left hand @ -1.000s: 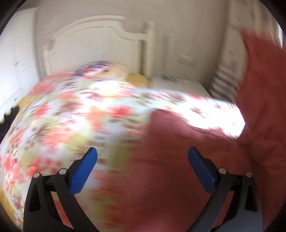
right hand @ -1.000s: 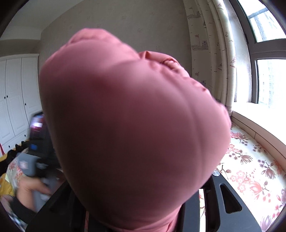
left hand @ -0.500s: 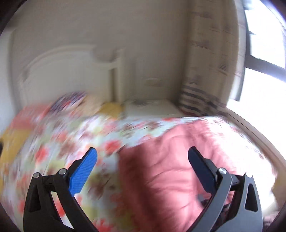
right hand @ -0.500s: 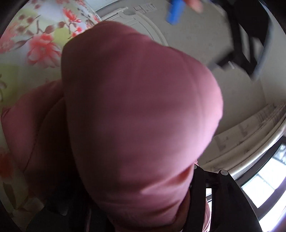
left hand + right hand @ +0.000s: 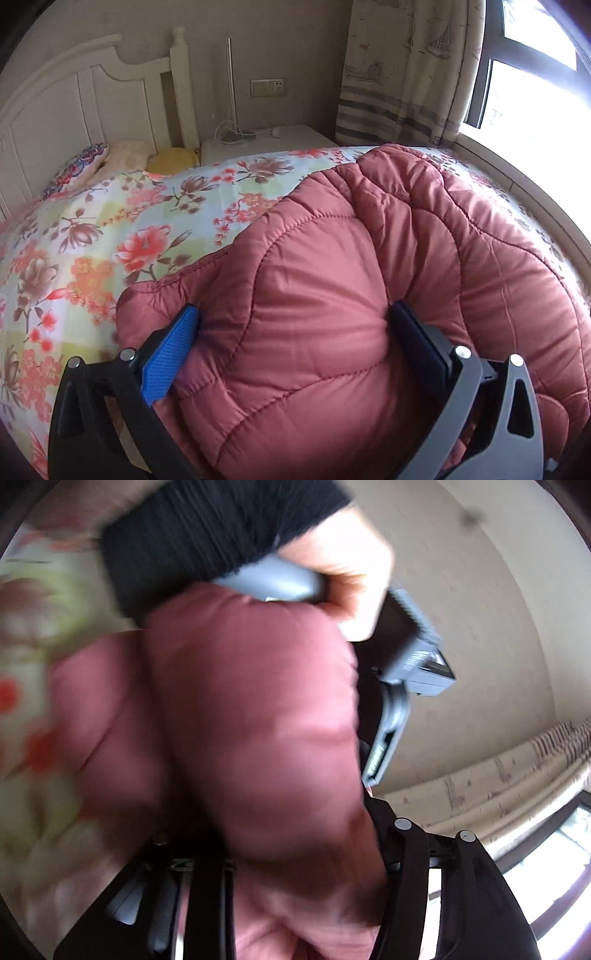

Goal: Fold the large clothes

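The landmark taken is the bed (image 5: 92, 236), covered by a floral sheet.

A quilted pink jacket (image 5: 369, 266) is seen bunched on the window side of the bed, away from the headboard (image 5: 74, 99). Its near fold is bulged up between the fingers of the left gripper (image 5: 291, 325). The blue pad (image 5: 170, 354) is pressed into the padding on one side, and the dark finger opposite is sunk into it too. The fingers are spread wide, yet the puffed cloth is pinched between them. The jacket's lower part is cut off by the frame edge, and its collar and sleeves cannot be told apart in the heap.

In the right wrist view much is blurred. The pink jacket (image 5: 251, 716) is filling the middle of the frame and hides the fingertips of the right gripper (image 5: 295, 849); only its black arms are seen at the bottom. Its jaws are opening, with cloth still lying between them. Whether the pads still press on the cloth cannot be told.

Above the jacket a hand (image 5: 347, 583) in a black sleeve (image 5: 207, 535) is made out, closed on a grey handle, blurred. The bed sheet is smeared at the left edge of that view.

Beyond the bed, pillows (image 5: 129, 158) are noted at the headboard, a white nightstand (image 5: 273, 142) beside it, and a curtain (image 5: 402, 74) by the window (image 5: 532, 92).
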The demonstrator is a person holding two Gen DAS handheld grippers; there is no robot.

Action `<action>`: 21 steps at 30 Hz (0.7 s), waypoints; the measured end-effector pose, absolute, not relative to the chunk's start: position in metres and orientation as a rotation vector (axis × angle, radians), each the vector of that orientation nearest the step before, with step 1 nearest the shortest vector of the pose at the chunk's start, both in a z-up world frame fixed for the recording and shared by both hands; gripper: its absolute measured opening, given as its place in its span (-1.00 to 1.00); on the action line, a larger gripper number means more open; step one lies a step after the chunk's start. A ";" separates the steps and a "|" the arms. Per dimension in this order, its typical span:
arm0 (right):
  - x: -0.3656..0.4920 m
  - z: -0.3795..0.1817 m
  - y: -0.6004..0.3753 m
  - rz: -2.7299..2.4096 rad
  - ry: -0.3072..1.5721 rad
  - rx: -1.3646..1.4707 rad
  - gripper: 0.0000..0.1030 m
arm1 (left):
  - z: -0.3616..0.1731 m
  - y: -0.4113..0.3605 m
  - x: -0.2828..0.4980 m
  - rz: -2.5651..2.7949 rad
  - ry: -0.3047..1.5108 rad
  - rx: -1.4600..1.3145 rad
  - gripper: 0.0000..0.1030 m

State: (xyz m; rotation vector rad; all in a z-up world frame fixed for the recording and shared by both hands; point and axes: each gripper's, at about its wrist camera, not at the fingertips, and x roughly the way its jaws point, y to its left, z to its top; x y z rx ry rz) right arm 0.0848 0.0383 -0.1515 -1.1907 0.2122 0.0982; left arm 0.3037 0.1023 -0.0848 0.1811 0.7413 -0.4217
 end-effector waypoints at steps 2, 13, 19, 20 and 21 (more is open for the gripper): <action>0.058 -0.130 0.014 0.247 0.233 -1.040 0.27 | -0.085 0.103 0.300 -0.407 0.722 0.182 0.96; 0.106 -0.002 -0.110 0.378 0.411 -0.021 0.30 | -0.084 0.110 0.293 -0.391 0.675 0.146 0.96; 0.114 -0.066 -0.065 0.240 0.434 -0.508 0.53 | -0.074 0.108 0.287 -0.370 0.696 0.197 0.96; 0.116 -0.063 -0.066 0.234 0.441 -0.509 0.53 | -0.069 0.105 0.285 -0.359 0.700 0.233 0.96; 0.115 -0.063 -0.059 0.239 0.453 -0.514 0.53 | -0.060 0.099 0.280 -0.331 0.698 0.300 0.96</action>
